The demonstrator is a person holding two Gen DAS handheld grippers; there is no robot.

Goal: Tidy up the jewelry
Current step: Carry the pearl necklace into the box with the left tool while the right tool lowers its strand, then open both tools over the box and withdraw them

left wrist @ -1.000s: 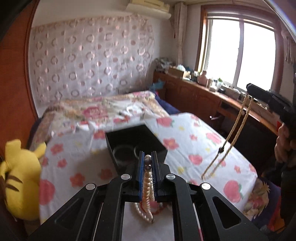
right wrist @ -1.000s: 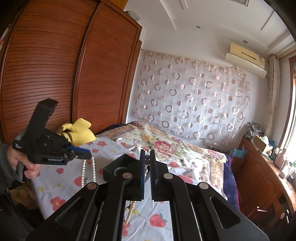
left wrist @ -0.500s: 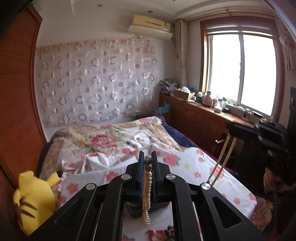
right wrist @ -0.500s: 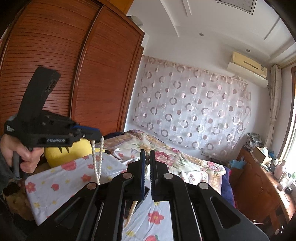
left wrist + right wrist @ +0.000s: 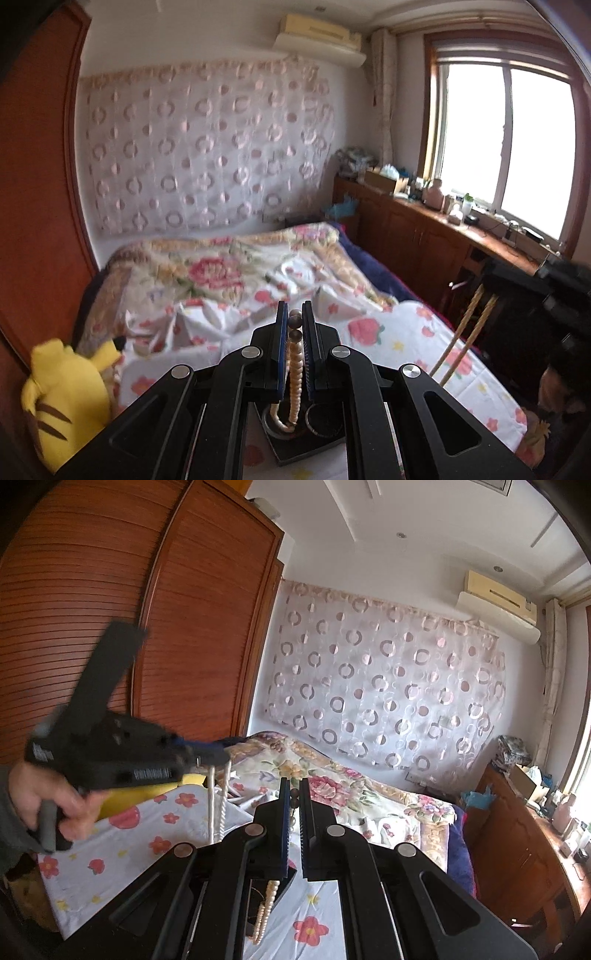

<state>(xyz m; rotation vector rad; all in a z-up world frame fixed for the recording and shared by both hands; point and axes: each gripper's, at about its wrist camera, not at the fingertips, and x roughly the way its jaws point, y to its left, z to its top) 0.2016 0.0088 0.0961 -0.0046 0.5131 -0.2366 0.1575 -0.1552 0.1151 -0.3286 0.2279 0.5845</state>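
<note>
Two bead strings hang over a flower-print bed (image 5: 406, 332) in a small bedroom. The left gripper (image 5: 294, 325) is clenched on a pearl necklace (image 5: 294, 373); its loop dangles straight down to a black jewelry box (image 5: 314, 439) lying on the white sheet below. Whether the loop's lower end touches the box's round compartment cannot be told. The right gripper (image 5: 294, 797) is clamped on a second bead string (image 5: 267, 904), whose dark top bead sits between the fingertips while the pale beads hang beneath, in front of a corner of the box.

In the left wrist view the right gripper is a dark shape at the right edge (image 5: 524, 280), its string falling as two tan lines beside the bed. In the right wrist view the left gripper (image 5: 218, 755), blurred, is gripped by a bare hand (image 5: 51, 797) with a grey sleeve at the wrist, the pearls hanging in two strands from its tip.

A wooden wardrobe (image 5: 110, 609) closes off the left side of the bed; a low wooden cabinet (image 5: 424, 236) crowded with small items runs under the window (image 5: 506, 147) on the right. Open floor shows only in a narrow gap between bed and cabinet. A yellow plush toy (image 5: 62, 398) sits at the bed's left edge. A circle-patterned curtain (image 5: 207, 147) covers the far wall beneath an air conditioner (image 5: 317, 31).
</note>
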